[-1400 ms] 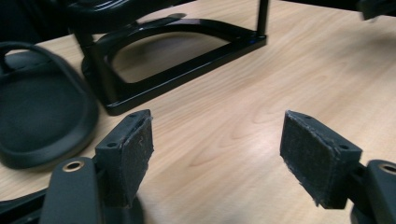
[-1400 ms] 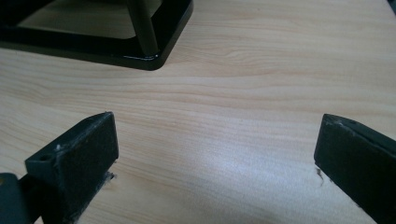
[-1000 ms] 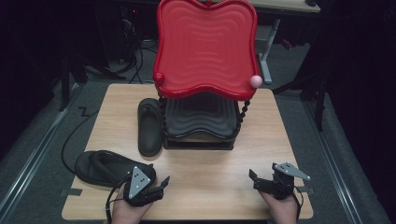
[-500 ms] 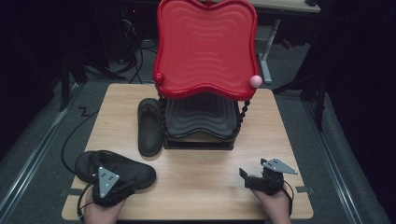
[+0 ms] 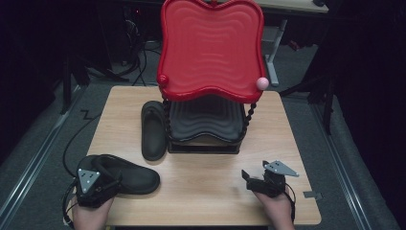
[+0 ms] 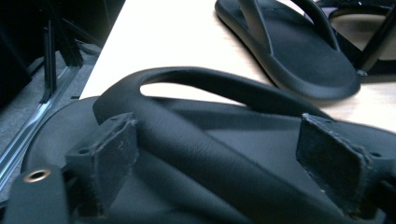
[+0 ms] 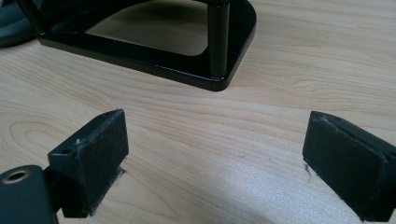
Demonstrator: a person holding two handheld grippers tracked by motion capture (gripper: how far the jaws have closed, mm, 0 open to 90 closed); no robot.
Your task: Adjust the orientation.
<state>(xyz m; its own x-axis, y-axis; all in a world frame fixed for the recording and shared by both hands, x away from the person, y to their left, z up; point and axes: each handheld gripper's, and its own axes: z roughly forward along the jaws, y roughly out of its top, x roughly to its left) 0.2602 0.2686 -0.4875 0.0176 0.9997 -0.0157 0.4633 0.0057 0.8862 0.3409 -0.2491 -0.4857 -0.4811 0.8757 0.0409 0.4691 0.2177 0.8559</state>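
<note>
A black sandal [image 5: 129,176] lies at the table's near left corner. My left gripper [image 5: 103,184] is at its near end, open. In the left gripper view the two pads stand wide on either side of the sandal's thick strap [image 6: 205,144], which runs between them untouched by either. A second black sandal [image 5: 153,129] lies farther off beside the stand, and it also appears at the top of the left gripper view [image 6: 299,51]. My right gripper [image 5: 255,172] rests open at the near right, its pads [image 7: 93,149] over bare wood.
A two-tier stand sits mid-table, with a red wavy top tray [image 5: 210,48] and a black lower tier [image 5: 206,120]. Its black base [image 7: 187,65] lies just ahead of my right gripper. The wooden table [image 5: 206,191] ends close behind both hands. A cable trails off the left edge.
My left gripper has moved left along the table onto the near sandal's end. My right gripper has shifted slightly left. Both stayed open.
</note>
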